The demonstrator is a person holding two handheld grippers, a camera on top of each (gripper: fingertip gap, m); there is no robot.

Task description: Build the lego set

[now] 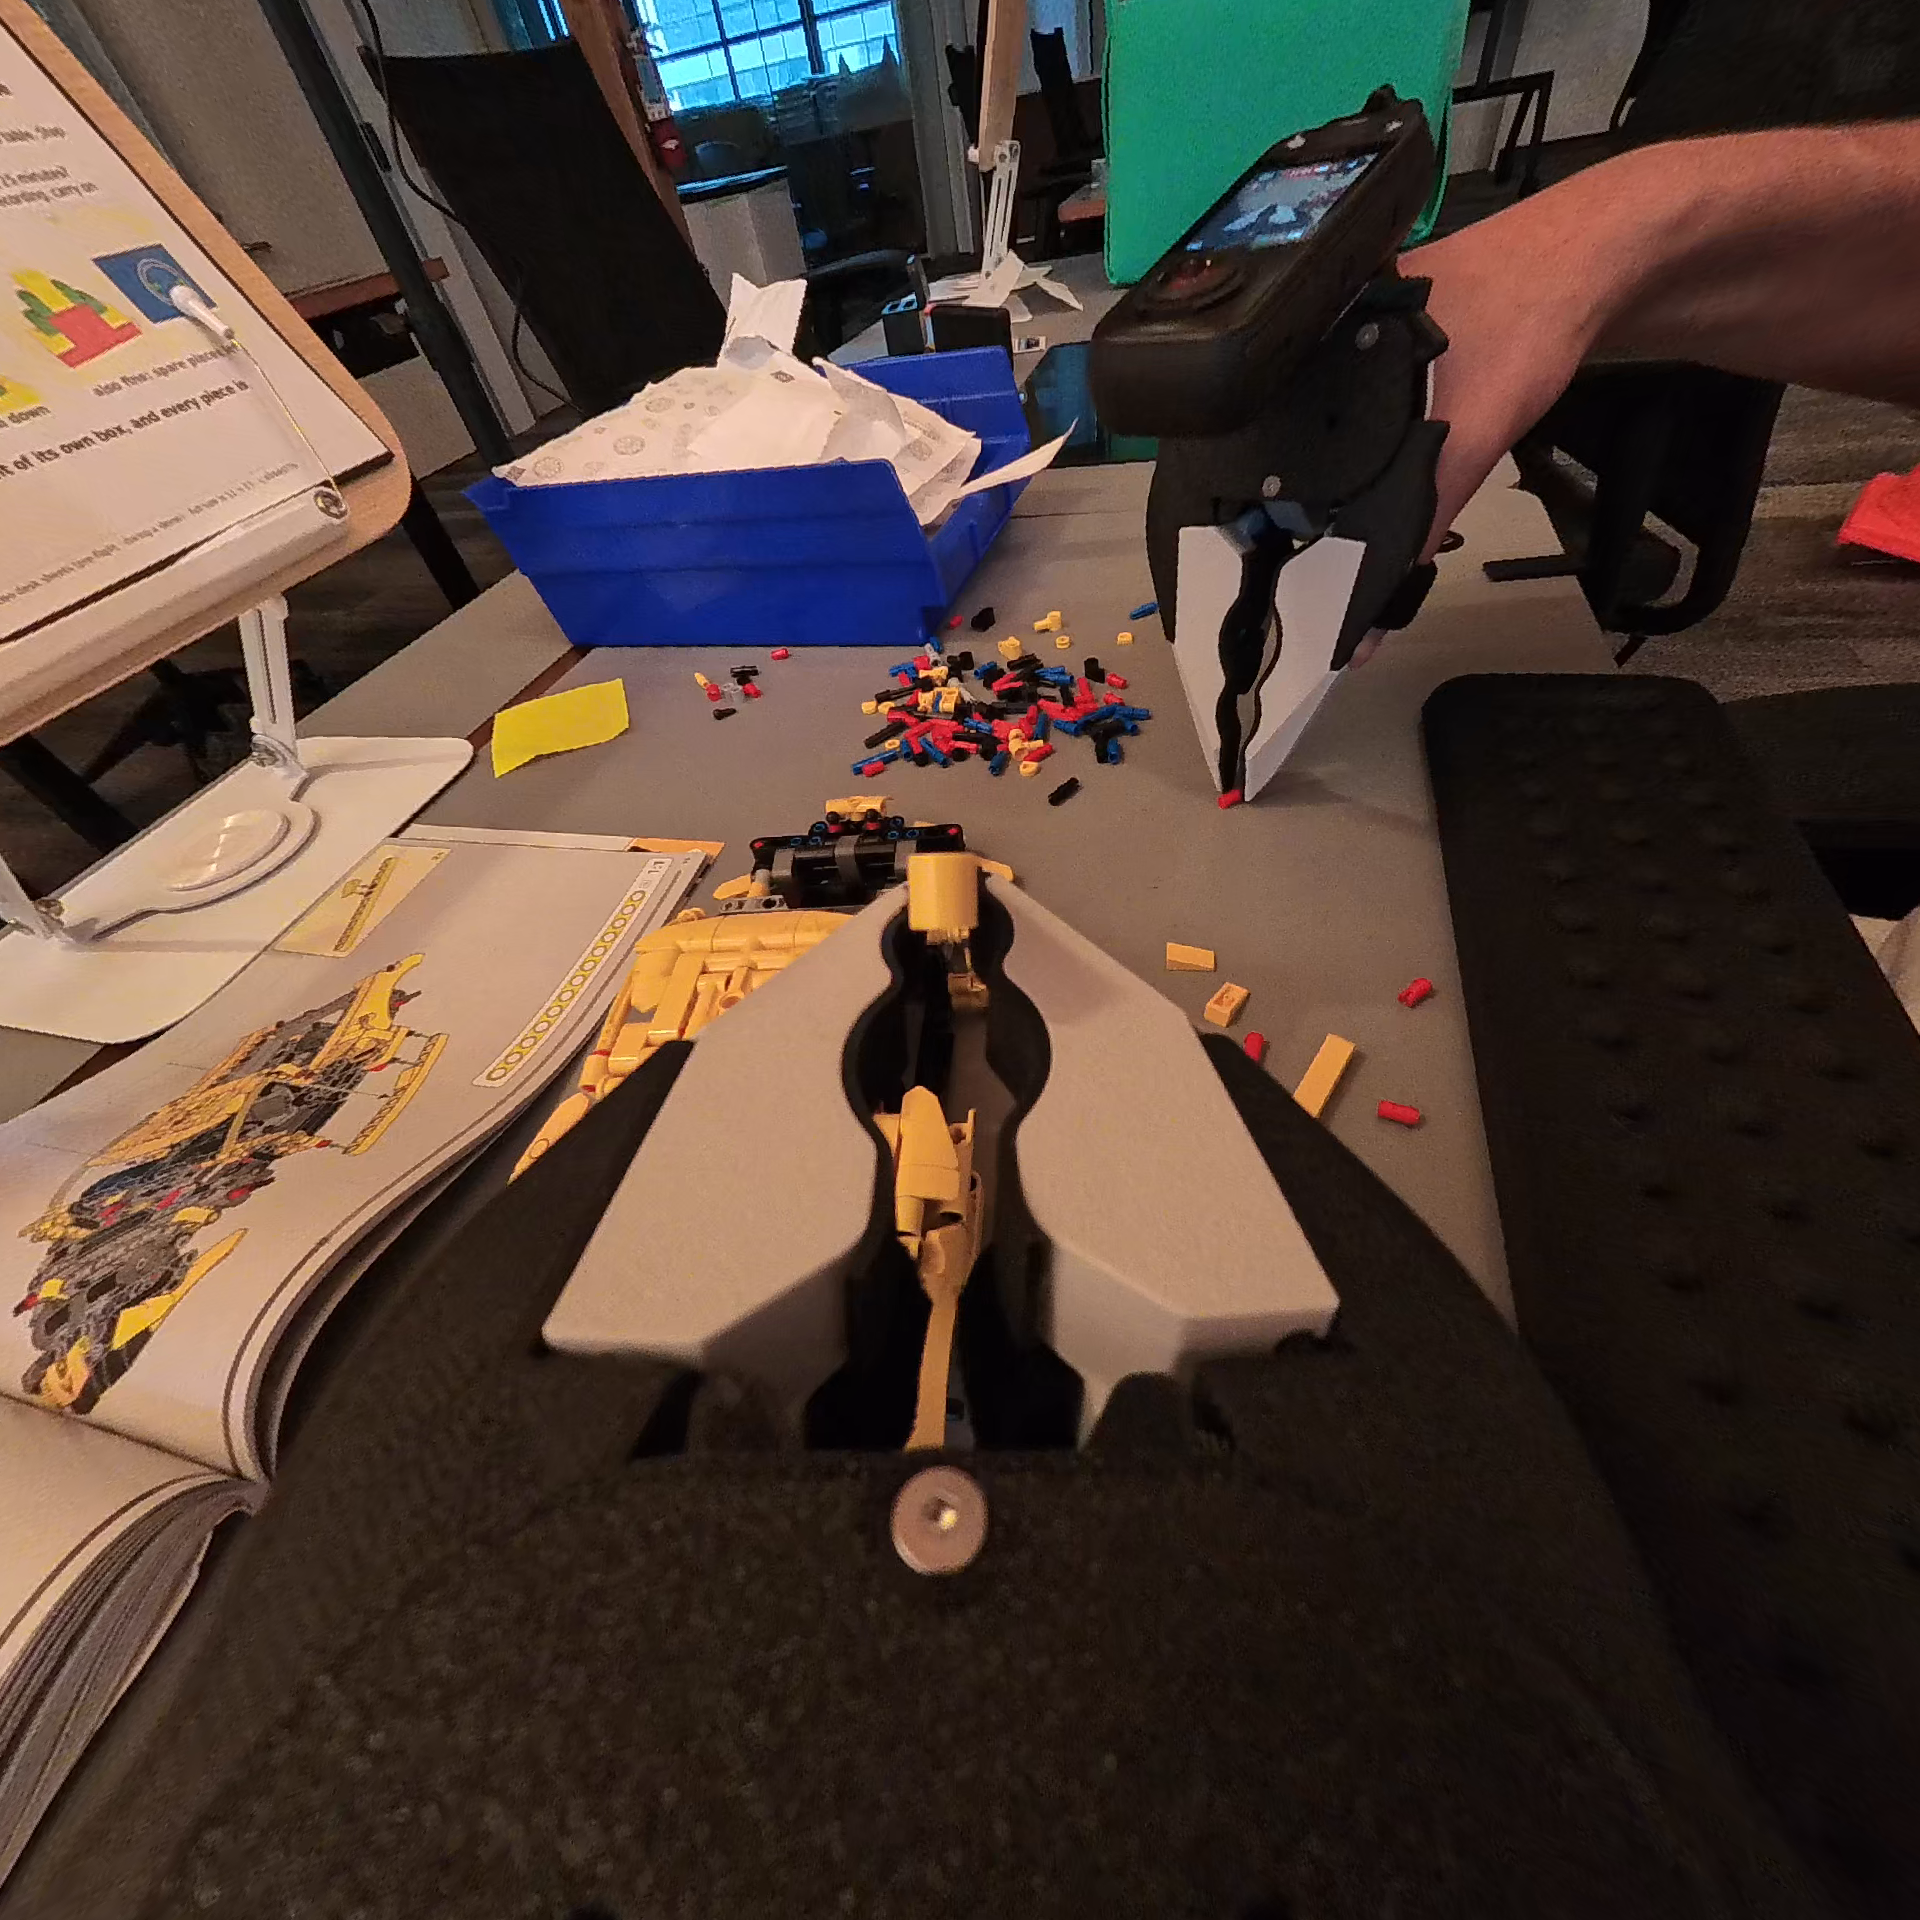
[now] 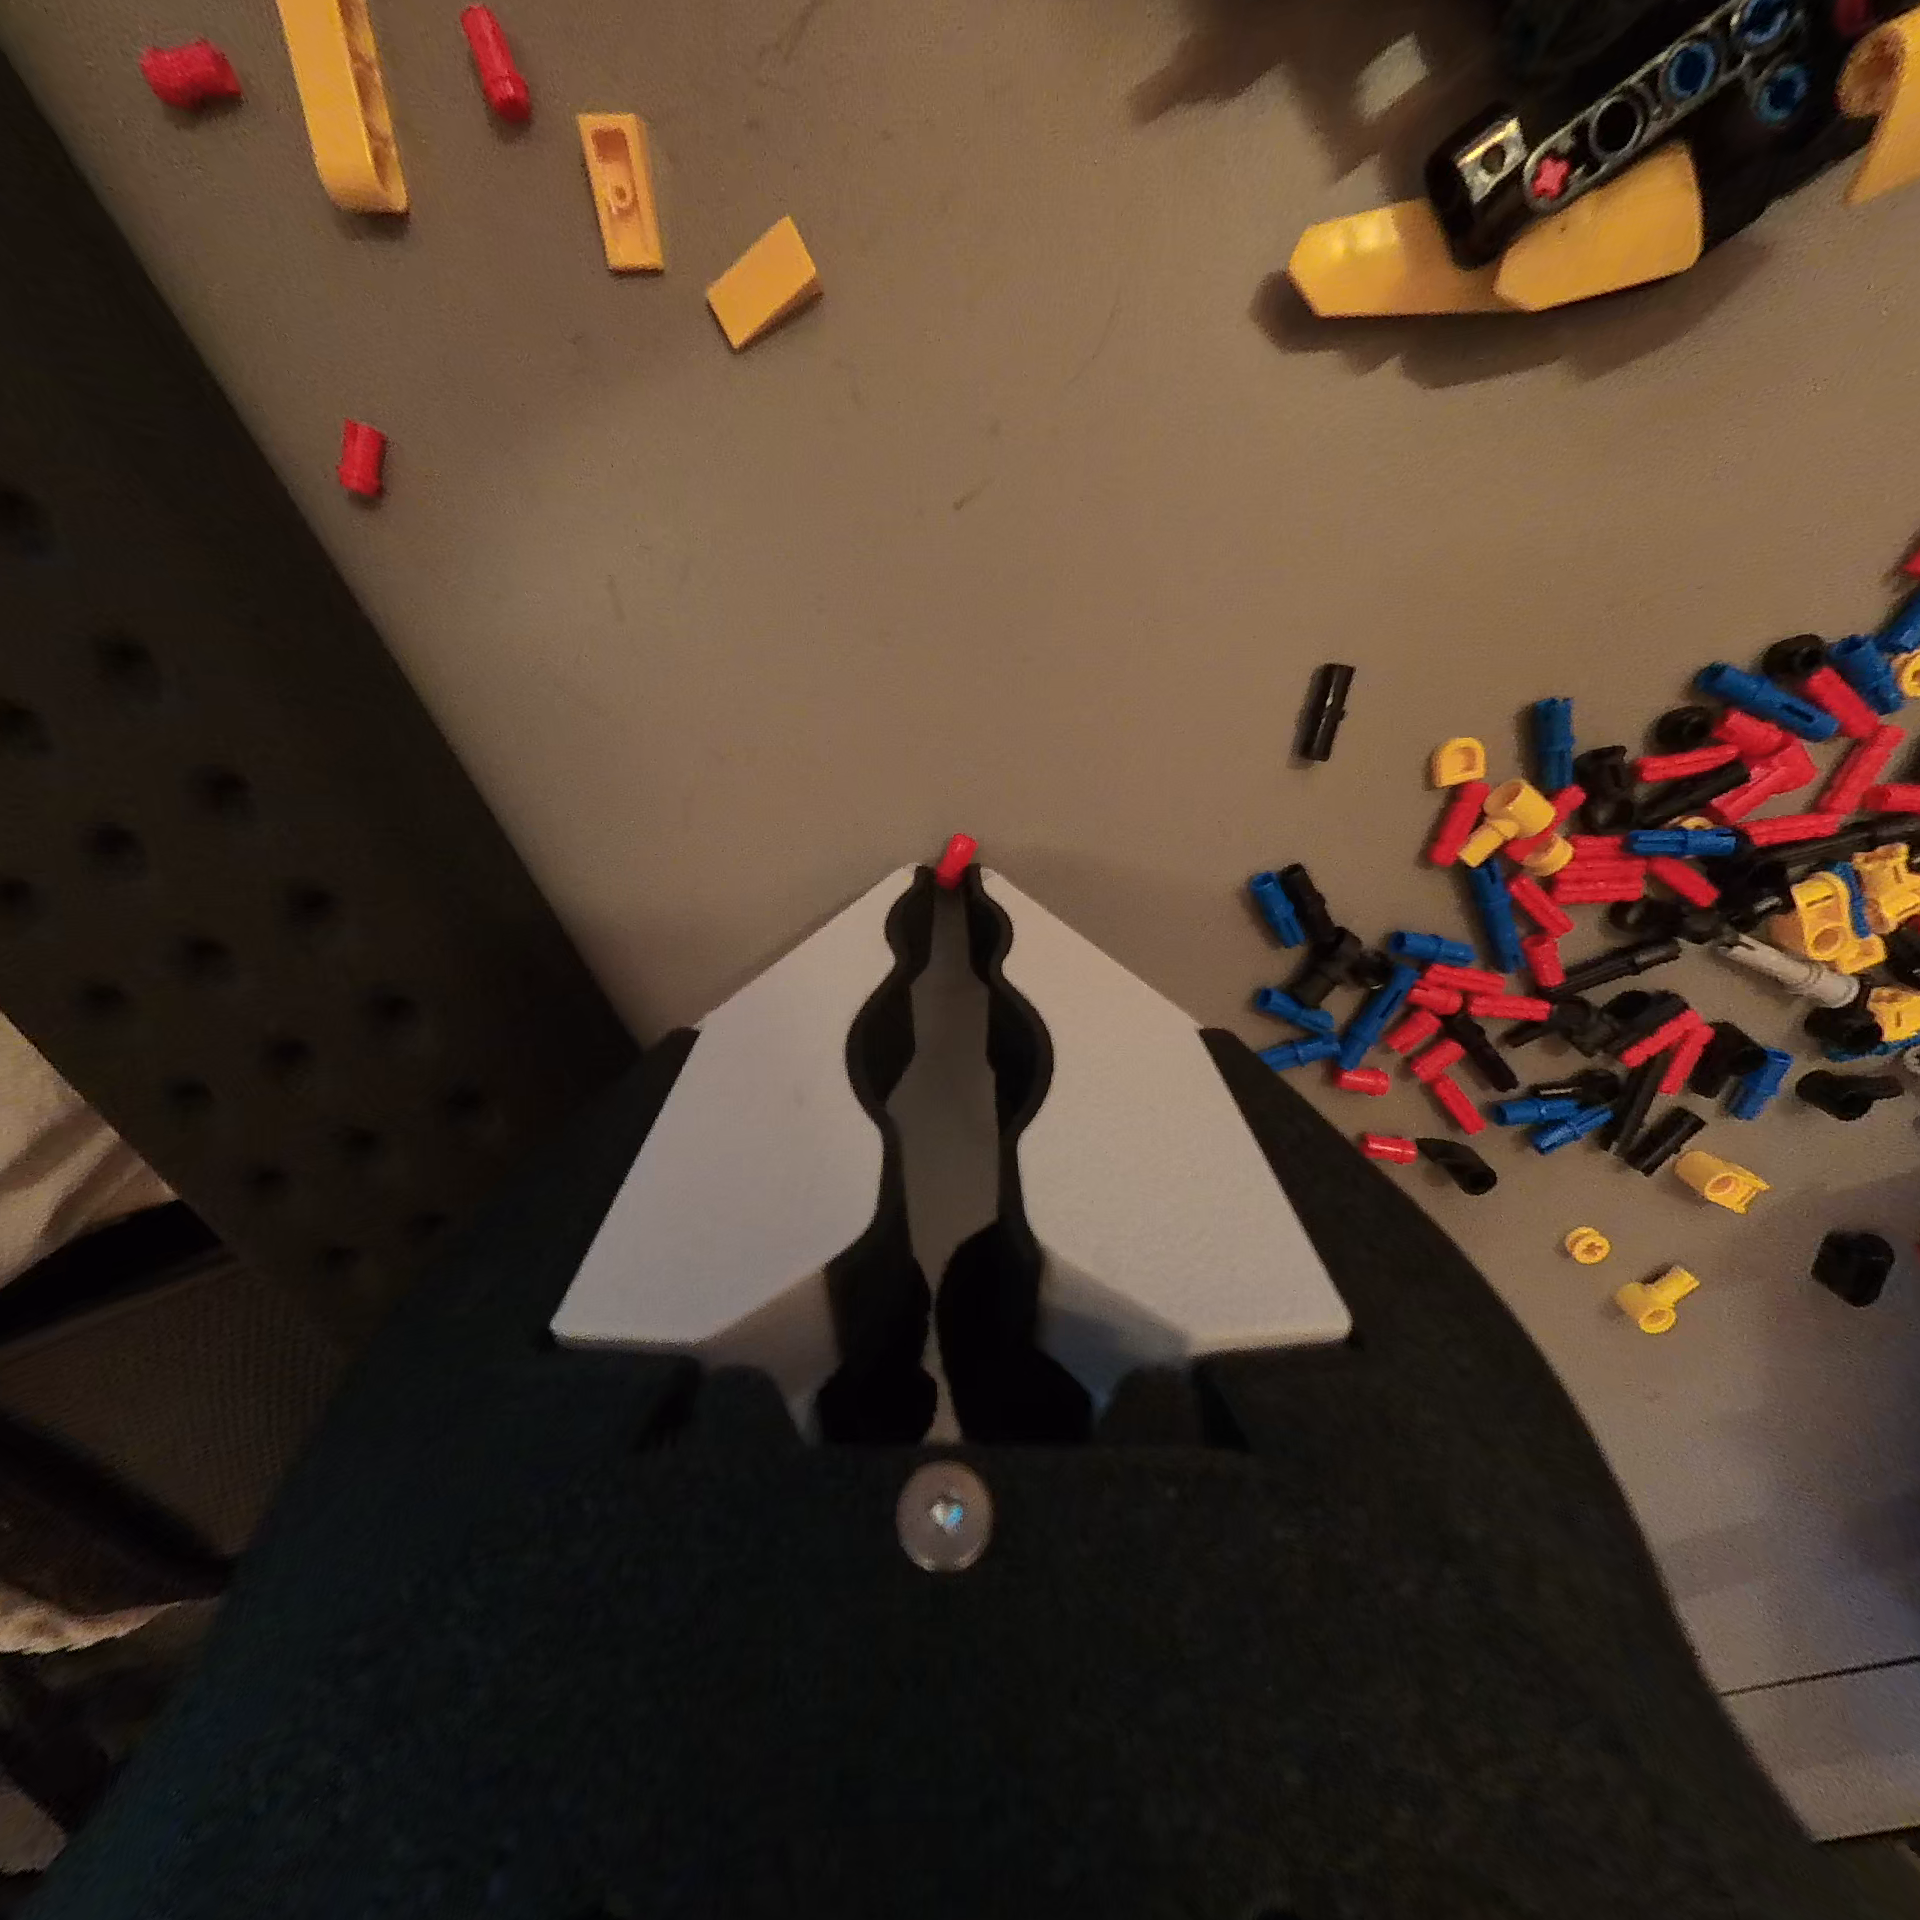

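My left gripper [image 1: 943,914] is shut on a yellow lego assembly [image 1: 940,1164] that runs between its fingers, with a yellow cylinder [image 1: 940,894] at the tips. Beyond it lies the yellow and black lego model [image 1: 831,862], also in the right wrist view [image 2: 1621,177]. My right gripper [image 2: 951,873] is shut on a small red pin [image 2: 954,860], tips pointing down just above the grey table [image 2: 935,571]; the left wrist view shows it too [image 1: 1236,795]. A pile of red, blue, black and yellow pins [image 1: 1003,712] lies nearby [image 2: 1621,956].
An open instruction booklet [image 1: 260,1091] lies at the left, below a tilted board on a white stand [image 1: 208,862]. A blue bin with crumpled paper [image 1: 748,520] stands behind the pile. Loose yellow and red pieces [image 1: 1325,1070] lie right. A black perforated mat [image 1: 1683,1039] borders the table. Across from one pair of fingers to the other is roughly 20 cm.
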